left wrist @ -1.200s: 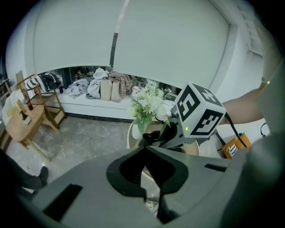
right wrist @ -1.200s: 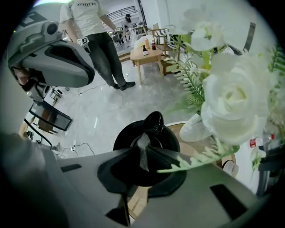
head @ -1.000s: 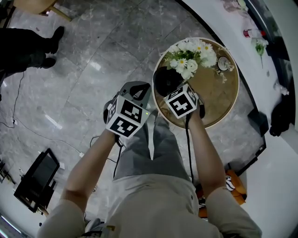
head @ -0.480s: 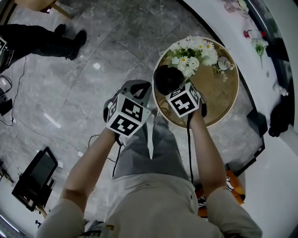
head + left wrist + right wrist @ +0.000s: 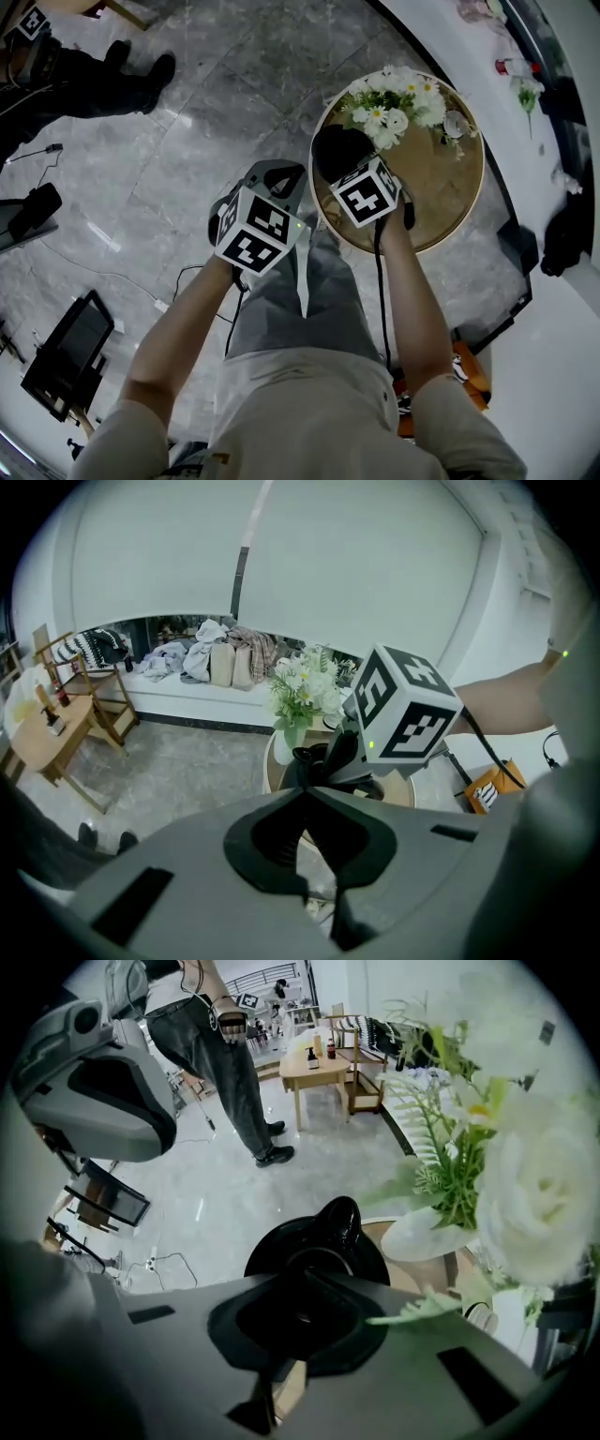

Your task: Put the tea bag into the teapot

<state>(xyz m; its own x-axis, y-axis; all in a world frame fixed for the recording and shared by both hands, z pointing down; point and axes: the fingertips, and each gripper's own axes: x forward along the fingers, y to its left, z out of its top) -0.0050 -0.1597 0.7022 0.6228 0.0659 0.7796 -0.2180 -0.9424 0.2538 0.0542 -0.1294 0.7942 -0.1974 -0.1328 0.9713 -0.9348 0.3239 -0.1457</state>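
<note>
Head view. Shows a black teapot (image 5: 337,150) standing at the edge of a round wooden worktop (image 5: 441,202). Puts a bunch of white flowers (image 5: 394,98) just beyond the teapot, close against it. Finds the right gripper (image 5: 352,173) directly above the teapot's near side, marker cube (image 5: 366,192) facing up. Finds the left gripper (image 5: 286,178) to the left of the teapot, off the worktop and over the grey stone floor (image 5: 187,141). Catches a person's dark legs (image 5: 94,80) well away from the teapot, far to its left.

Left gripper view. Shows the jaws fully together, tips touching, nothing gripped between them. Looks past the tips at the teapot, just beyond them. Sets the right gripper's cube above and to the right of the teapot, the flowers behind it.

Right gripper view. Shows these jaws also closed tip to tip, hovering right over the teapot, with its round top rim just past the tips. Cannot make out anything pinched there, nor the tea bag anywhere. Shows a glossy black part rising on the teapot's far side, spout or handle not clear. Places a white vase (image 5: 427,1232) just right of the teapot, under the flowers, and the left gripper high to the teapot's left.
</note>
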